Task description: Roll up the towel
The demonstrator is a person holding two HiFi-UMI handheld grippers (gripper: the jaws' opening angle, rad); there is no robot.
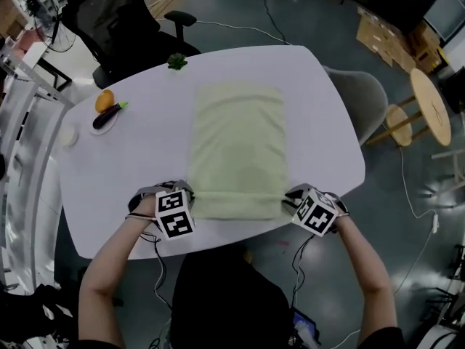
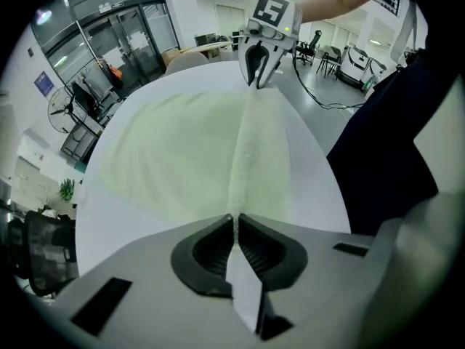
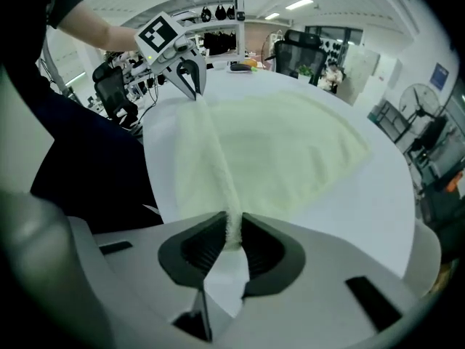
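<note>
Towel (image 1: pixel 236 147): pale green, spread lengthwise on the white table (image 1: pixel 138 166), its far end flat and toward the table's far side. The near end is gathered into a raised ridge that runs straight across from one gripper to the other.

Left gripper (image 1: pixel 179 193): placed at the towel's near left corner and pointed steeply down. In the left gripper view the jaws are seen nearly together, with the ridge of cloth pinched between the ribbed pads (image 2: pixel 218 247). The ridge is seen running away from these jaws to the other gripper at the far end of it.

Right gripper (image 1: pixel 296 197): placed at the near right corner, likewise pointed steeply down. In the right gripper view the jaws stand narrow, a little wider than the left pair, and the bunched towel edge is clamped between them.

Beyond the ridge the rest of the towel is seen lying flat on the table. A short strip of towel lies on the near side of the ridge, toward the person.

An eggplant (image 1: pixel 109 115) is noted well apart from the towel, at the table's left.
</note>
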